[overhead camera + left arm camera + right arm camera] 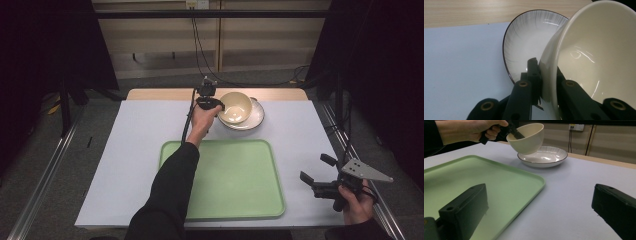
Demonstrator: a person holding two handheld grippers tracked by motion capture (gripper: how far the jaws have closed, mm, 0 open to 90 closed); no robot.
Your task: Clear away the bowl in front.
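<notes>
A cream bowl (236, 106) hangs tilted just above a white plate with a dark rim (256, 119) at the far middle of the table. My left gripper (218, 106) is shut on the bowl's rim (549, 75), one jaw inside and one outside. From the right gripper view the bowl (526, 138) is clear of the plate (543, 157). A green tray (235, 177) lies bare in the near middle. My right gripper (314, 172) rests open near the table's right front edge, nothing between its jaws.
The table has a pale blue-grey top (135, 145) with a wooden strip (160, 94) along its far edge. Cables (200, 45) hang down behind the table. Metal rails (45, 170) run along both sides.
</notes>
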